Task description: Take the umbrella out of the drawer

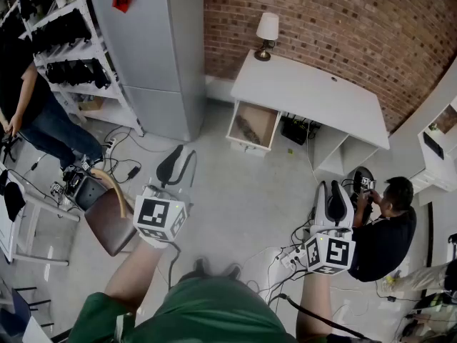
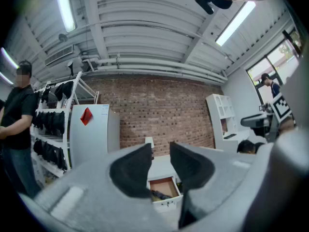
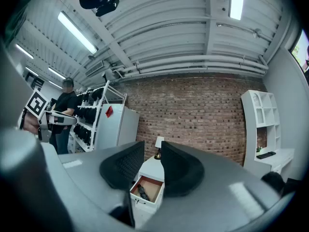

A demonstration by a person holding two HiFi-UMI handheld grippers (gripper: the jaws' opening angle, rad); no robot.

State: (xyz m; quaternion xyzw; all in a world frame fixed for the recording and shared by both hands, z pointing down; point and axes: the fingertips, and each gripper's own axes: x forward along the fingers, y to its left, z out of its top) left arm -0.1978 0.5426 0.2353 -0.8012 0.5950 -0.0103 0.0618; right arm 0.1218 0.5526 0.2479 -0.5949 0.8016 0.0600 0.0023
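A white desk (image 1: 307,91) stands against the brick wall, its drawer (image 1: 251,126) pulled open. A dark folded umbrella (image 1: 249,128) lies inside the drawer. My left gripper (image 1: 178,167) and right gripper (image 1: 335,200) are held level over the floor, well short of the desk. In the left gripper view the left gripper (image 2: 161,151) has a narrow gap between its pads with nothing in it, and the drawer (image 2: 164,186) with the umbrella (image 2: 159,195) shows far beyond. The right gripper (image 3: 152,151) also stands slightly apart and empty, facing the drawer (image 3: 147,190) and umbrella (image 3: 142,193).
A lamp (image 1: 267,31) sits on the desk's left corner. A grey cabinet (image 1: 153,48) and a rack of black items (image 1: 64,41) stand left. A brown chair (image 1: 107,224), floor cables (image 1: 285,257), a standing person (image 1: 28,106) and a seated person (image 1: 385,231) flank me.
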